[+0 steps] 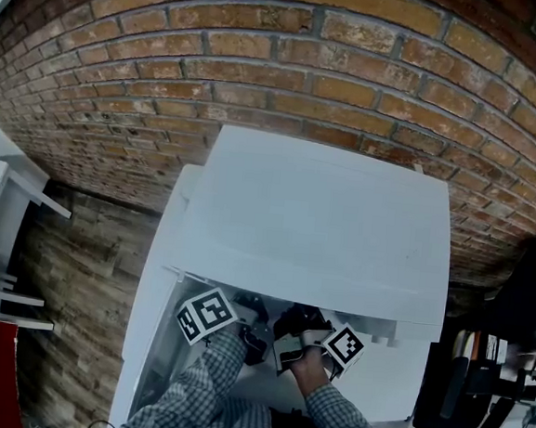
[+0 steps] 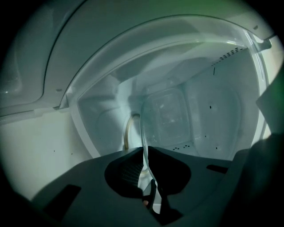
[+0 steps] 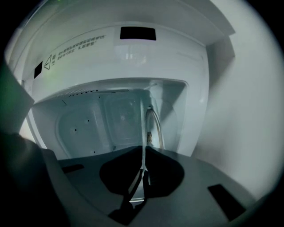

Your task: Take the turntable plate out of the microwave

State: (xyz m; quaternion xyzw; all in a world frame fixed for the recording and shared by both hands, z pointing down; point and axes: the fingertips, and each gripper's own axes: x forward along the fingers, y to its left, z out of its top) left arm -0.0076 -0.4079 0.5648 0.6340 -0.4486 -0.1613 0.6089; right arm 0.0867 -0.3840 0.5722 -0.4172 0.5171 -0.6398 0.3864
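Note:
The clear glass turntable plate (image 2: 166, 117) shows edge-on inside the white microwave's cavity (image 2: 208, 111). Its rim runs straight down between the jaws of my left gripper (image 2: 145, 153), which is shut on it. In the right gripper view the same plate (image 3: 122, 117) rises from my right gripper (image 3: 143, 153), whose jaws pinch the opposite rim. A pale roller ring (image 3: 155, 128) sits behind the plate. From the head view, both grippers, left (image 1: 256, 329) and right (image 1: 293, 330), reach under the microwave's white top (image 1: 314, 222); the plate itself is hidden there.
The microwave stands on a white table (image 1: 150, 338) against a brick wall (image 1: 291, 61). A white shelf unit (image 1: 1, 232) is at the left over wood flooring. Dark equipment and cables (image 1: 478, 376) crowd the right edge. Cavity walls enclose both grippers closely.

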